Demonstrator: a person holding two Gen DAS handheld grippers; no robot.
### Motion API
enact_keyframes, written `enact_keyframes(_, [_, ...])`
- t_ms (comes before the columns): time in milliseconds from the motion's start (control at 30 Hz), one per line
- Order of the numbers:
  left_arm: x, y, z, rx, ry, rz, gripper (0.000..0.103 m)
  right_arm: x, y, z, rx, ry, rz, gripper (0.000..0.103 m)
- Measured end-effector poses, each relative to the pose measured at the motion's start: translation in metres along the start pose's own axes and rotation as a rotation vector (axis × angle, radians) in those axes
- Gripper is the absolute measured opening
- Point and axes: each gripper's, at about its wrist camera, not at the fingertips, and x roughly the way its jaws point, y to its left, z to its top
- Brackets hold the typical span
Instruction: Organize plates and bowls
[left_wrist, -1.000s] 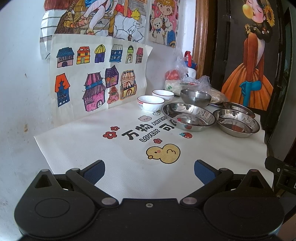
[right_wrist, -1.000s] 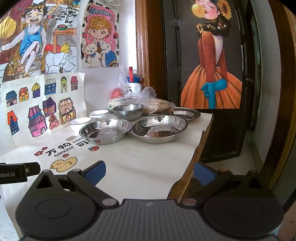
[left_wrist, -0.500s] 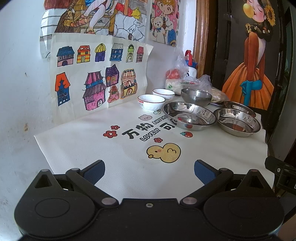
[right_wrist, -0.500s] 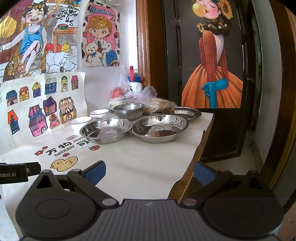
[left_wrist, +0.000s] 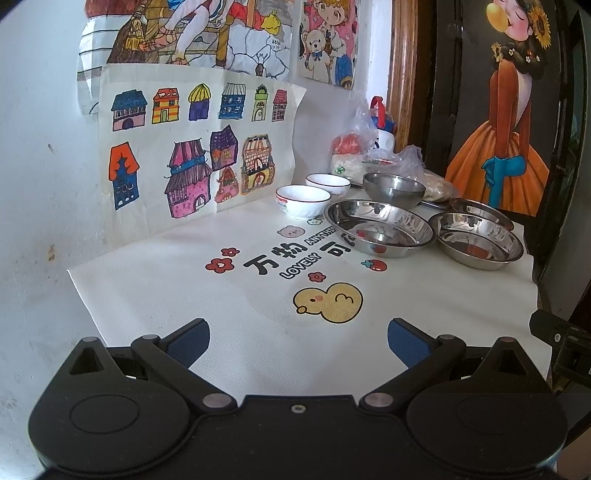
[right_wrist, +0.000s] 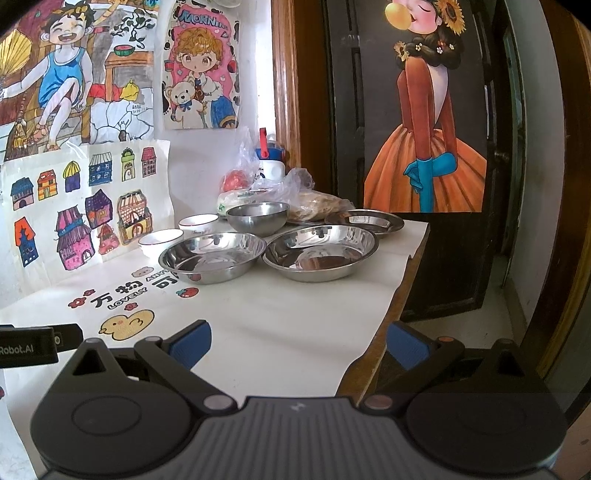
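- Left wrist view showed the left gripper (left_wrist: 298, 338) nearest the lens, its blue-padded fingers (left_wrist: 188, 341) spread wide with nothing between them, hovering over the white printed cloth (left_wrist: 207, 314) that covered the surface.
- The right gripper (right_wrist: 299, 341) was likewise spread and empty, hanging over the near right edge of the surface, well apart from all the dishes.
- Past the yellow duck print (left_wrist: 328, 302) stood two wide stainless steel plates (left_wrist: 380, 227) (left_wrist: 476, 238), side by side and nearly touching; neither was stacked.
- These plates looked light, stiff and slick; I judged the thin flared rim the only place to pinch, one finger inside and one under the lip, and a shallow bite could slip.
- Left of them stood two white ceramic bowls (left_wrist: 303, 201) (left_wrist: 328, 184) with red-lined rims, just beside each other near the house drawing (left_wrist: 192, 162); these I took to be heavier and chippable, best held by the wall at the rim and set down softly.
- Behind the plates stood a deeper steel bowl (right_wrist: 258, 218), and to its right a flatter steel plate (right_wrist: 364, 220) close to the far edge.
- Farthest back lay plastic bags of food (right_wrist: 295, 192) and a small bottle with a red strap (right_wrist: 270, 162) against the wall.
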Motion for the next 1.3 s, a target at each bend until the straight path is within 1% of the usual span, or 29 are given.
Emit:
enact_keyframes(533, [0.008, -0.008, 0.003, 0.015, 0.020, 0.026, 0.102, 0.008, -0.006, 0.002, 0.002, 0.010, 0.025, 0.103])
enact_keyframes(667, [0.015, -0.010, 0.010, 0.034, 0.049, 0.023, 0.102, 0.014, -0.012, 0.007, -0.006, -0.002, 0.051, 0.103])
enact_keyframes(833, [0.031, -0.015, 0.032, 0.064, 0.082, -0.050, 0.102, 0.032, -0.035, 0.023, -0.022, -0.016, 0.098, 0.103])
enact_keyframes(967, [0.046, -0.029, 0.062, 0.106, 0.040, -0.088, 0.102, 0.053, -0.059, 0.040, -0.044, -0.023, 0.095, 0.103])
enact_keyframes(1067, [0.064, -0.044, 0.086, 0.128, 0.021, -0.136, 0.102, 0.072, -0.073, 0.051, -0.059, -0.013, 0.087, 0.103])
enact_keyframes(1167, [0.089, -0.062, 0.111, 0.162, 0.014, -0.206, 0.102, 0.091, -0.086, 0.061, -0.048, 0.006, 0.081, 0.103])
enact_keyframes(1300, [0.129, -0.092, 0.142, 0.217, 0.036, -0.318, 0.102, 0.116, -0.098, 0.070, 0.004, 0.047, 0.079, 0.103])
